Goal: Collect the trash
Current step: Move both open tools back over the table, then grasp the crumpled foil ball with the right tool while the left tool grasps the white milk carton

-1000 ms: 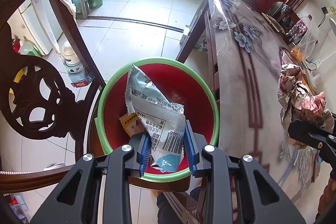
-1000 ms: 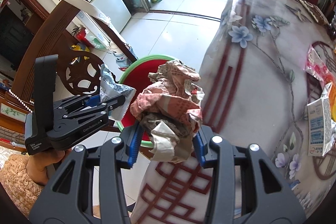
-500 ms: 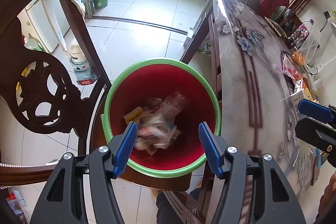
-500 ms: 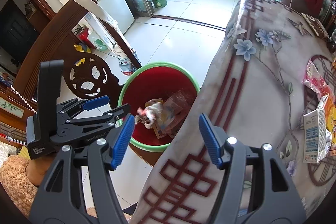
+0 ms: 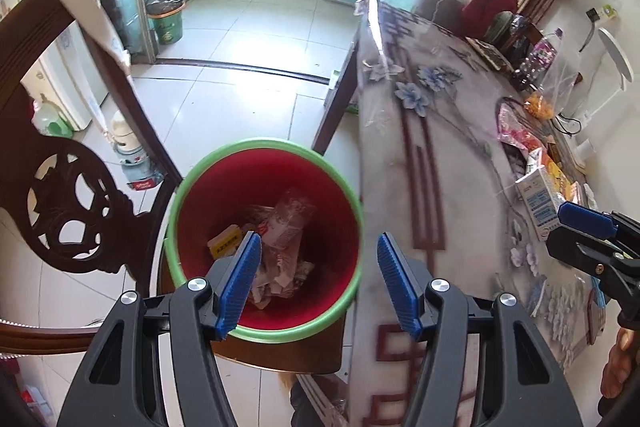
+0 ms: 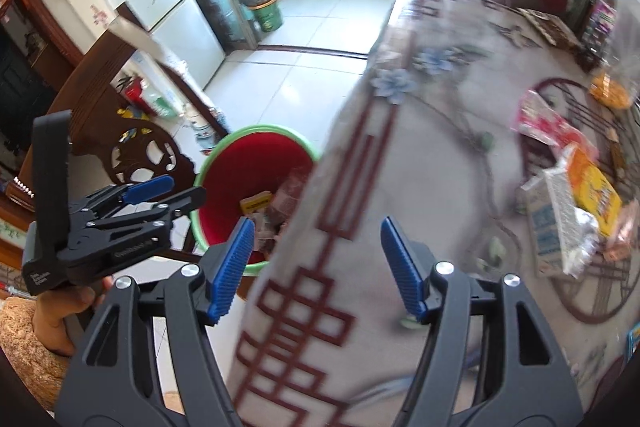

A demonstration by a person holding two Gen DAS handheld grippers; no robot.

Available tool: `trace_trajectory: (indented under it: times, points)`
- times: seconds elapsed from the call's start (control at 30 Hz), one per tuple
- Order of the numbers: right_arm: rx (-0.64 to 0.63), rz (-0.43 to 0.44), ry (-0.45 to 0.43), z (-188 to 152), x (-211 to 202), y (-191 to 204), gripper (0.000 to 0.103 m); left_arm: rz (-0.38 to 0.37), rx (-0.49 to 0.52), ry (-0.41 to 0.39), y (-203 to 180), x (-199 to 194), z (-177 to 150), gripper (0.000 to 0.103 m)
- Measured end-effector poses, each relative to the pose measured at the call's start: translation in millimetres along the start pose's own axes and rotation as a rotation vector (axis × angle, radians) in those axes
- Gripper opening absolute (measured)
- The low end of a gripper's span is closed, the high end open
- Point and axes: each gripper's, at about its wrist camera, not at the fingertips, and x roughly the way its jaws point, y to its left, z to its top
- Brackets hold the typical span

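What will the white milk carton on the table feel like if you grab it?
The carton lies flat, its top torn open, so it's probably empty and light. Being thin card, it would likely crush between the pads. It shouldn't roll.

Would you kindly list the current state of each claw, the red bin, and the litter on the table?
left claw: open, nothing between its pads, over the bin.
right claw: jaws opening, nothing between them, over the table edge.
red bin: upright on a chair, no lid, holding wrappers and a small yellow box.
milk carton: lying on the table, not yet collected.
pink wrapper: lying on the table, uncollected.
table: covered with a flowered cloth.
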Motion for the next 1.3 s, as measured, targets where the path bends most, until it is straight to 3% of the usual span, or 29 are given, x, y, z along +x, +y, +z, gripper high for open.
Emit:
trace_trajectory:
  times: [0.37,0.67,0.87,1.07,1.1,1.13,1.17,1.3]
  points:
    - [0.128,-0.091,-0.029,-39,-38,-106,0.066,-0.037,0.102,0.027,-93,10,-10,0.057]
    - [0.302,-0.066,-0.024,-59,-44,-234,0.066,-0.001,0.068,0.039,-171,18,-24,0.057]
    - [0.4,-0.033,0.032,-55,-18,-305,0.066,0.005,0.057,0.047,-220,25,-36,0.057]
    - [0.435,0.064,0.099,-46,21,-326,0.066,0.017,0.062,0.056,-259,30,-37,0.058]
    - [0.443,0.089,0.113,-45,28,-329,0.064,0.018,0.064,0.059,-264,31,-36,0.058]
    - [0.444,0.104,0.122,-45,32,-332,0.053,0.018,0.069,0.063,-271,33,-35,0.058]
    - [0.436,0.118,0.137,-46,38,-332,0.048,0.02,0.078,0.067,-276,35,-33,0.058]
    - [0.413,0.148,0.115,-51,31,-333,0.044,0.029,0.118,0.087,-298,46,-24,0.058]
